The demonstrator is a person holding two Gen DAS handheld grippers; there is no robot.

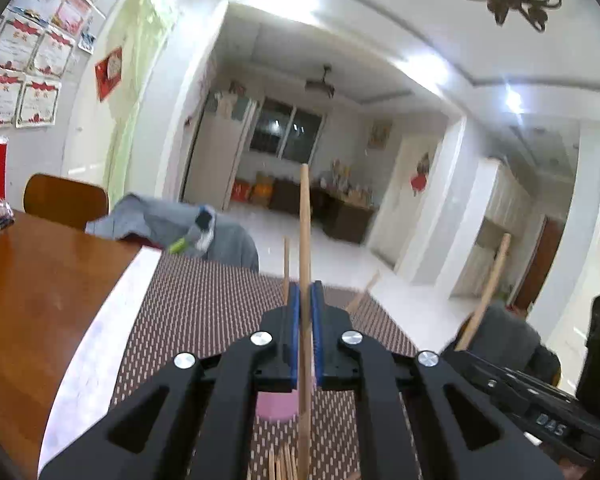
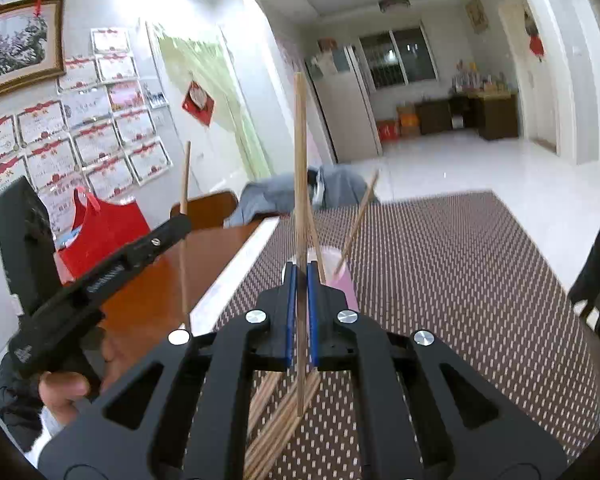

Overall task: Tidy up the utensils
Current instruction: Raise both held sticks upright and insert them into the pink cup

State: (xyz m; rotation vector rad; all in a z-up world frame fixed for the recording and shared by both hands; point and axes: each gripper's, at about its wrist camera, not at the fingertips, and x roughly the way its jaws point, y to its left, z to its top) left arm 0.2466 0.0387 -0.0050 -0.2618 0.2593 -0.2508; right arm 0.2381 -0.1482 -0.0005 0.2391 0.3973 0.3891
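- While both grippers are lifted off the counter point(image 2: 148, 296), each grips one chopstick upright.
- Left gripper point(image 1: 305, 292): fingers closed on a chopstick point(image 1: 305, 216), clamped between the blue pads.
- Right gripper point(image 2: 301, 276): fingers closed on another chopstick point(image 2: 300, 140).
- Pink cup point(image 2: 346, 280) stands on the woven mat point(image 2: 440, 280) just beyond the right fingers, two chopsticks leaning in it.
- Loose chopstick pile point(image 2: 276, 432) lies on the mat near the camera, under the right gripper.
- Red bag point(image 2: 104, 228) sits far left on the counter.

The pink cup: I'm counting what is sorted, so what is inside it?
The pink cup holds at least two chopsticks leaning from its mouth. The right gripper covers the rest, so more could be hidden.
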